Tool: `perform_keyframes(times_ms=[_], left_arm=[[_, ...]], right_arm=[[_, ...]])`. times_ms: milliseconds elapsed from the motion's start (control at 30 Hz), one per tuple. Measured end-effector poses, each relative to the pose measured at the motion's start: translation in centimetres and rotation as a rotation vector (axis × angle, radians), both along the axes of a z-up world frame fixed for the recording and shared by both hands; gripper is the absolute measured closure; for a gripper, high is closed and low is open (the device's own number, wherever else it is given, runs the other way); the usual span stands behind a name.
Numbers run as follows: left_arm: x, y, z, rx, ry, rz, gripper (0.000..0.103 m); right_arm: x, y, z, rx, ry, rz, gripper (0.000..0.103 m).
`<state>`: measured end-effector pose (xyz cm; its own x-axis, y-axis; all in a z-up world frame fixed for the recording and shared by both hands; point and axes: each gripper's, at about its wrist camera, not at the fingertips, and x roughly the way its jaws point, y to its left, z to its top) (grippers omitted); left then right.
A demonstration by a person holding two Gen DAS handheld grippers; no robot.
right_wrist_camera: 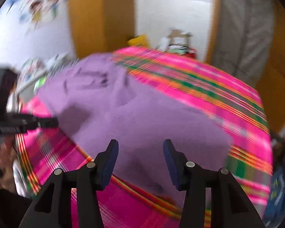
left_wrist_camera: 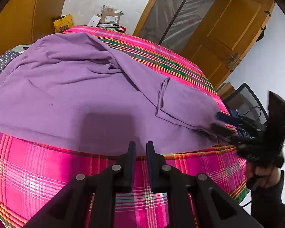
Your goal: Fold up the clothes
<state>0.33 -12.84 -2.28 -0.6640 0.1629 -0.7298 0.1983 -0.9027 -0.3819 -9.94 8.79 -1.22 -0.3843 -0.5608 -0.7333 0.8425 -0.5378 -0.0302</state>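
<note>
A purple garment (left_wrist_camera: 76, 85) lies spread and wrinkled across a pink plaid bedspread (left_wrist_camera: 38, 171). My left gripper (left_wrist_camera: 141, 146) hovers at its near hem; the jaws stand a narrow gap apart, and only the cloth and plaid below show through the gap. It casts a shadow on the fabric. My right gripper (left_wrist_camera: 219, 123) reaches the garment's right corner, held by a hand (left_wrist_camera: 262, 172). In the blurred right wrist view, the right gripper (right_wrist_camera: 140, 144) is wide open over the purple garment (right_wrist_camera: 142, 117), with no cloth pinched. The left gripper (right_wrist_camera: 54, 122) points at the hem from the left.
An orange wooden door (left_wrist_camera: 231, 32) and a black mesh chair (left_wrist_camera: 245, 98) stand off the bed's right side. A yellow bag (left_wrist_camera: 63, 22) and a cardboard box (left_wrist_camera: 110, 18) sit beyond the far end. Grey dotted cloth (left_wrist_camera: 1, 62) lies at the left edge.
</note>
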Motion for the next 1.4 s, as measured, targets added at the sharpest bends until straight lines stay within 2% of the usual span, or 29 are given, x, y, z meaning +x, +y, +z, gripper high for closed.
perform_keyframes(times_ms=[233,300,367,400,567,800,933,1133,1400], left_arm=[[0.4,-1.5,-0.4,0.007,-0.011,0.033,0.091],[0.4,-1.7,-0.6,0.009,-0.014,0.038,0.091],[0.3,-1.9,-0.7,0.012,-0.017,0.041,0.091],[0.3,-2.0,-0.7,0.013,-0.018,0.041,0.091],[0.3,-2.0,-0.8,0.014,-0.019,0.038,0.091],[0.6,-1.3,-0.6,0.005,-0.015,0.03,0.091],[0.5,0.0,-0.4,-0.002,-0.011,0.005,0.091],[-0.3,3.0,-0.5,-0.014,-0.02,-0.072,0.091],[-1.2,6.7,-0.6,-0.03,-0.029,-0.168,0.091]], right_arm=[[-1.7,-4.5,-3.4,0.024,-0.051,0.039,0.053],[-2.1,-5.1,-3.6,0.015,-0.056,0.039,0.058],[-2.6,-5.6,-3.8,0.021,-0.05,0.025,0.084],[-2.8,-5.6,-3.8,0.019,-0.055,0.017,0.091],[-3.0,-4.5,-2.9,-0.031,-0.054,-0.029,0.1],[-3.9,2.3,1.5,-0.227,-0.014,-0.217,0.1],[-4.1,8.1,3.0,-0.301,0.006,-0.379,0.1],[-3.2,15.8,2.6,-0.315,0.021,-0.608,0.1],[-0.8,24.7,1.3,-0.301,0.043,-0.842,0.1]])
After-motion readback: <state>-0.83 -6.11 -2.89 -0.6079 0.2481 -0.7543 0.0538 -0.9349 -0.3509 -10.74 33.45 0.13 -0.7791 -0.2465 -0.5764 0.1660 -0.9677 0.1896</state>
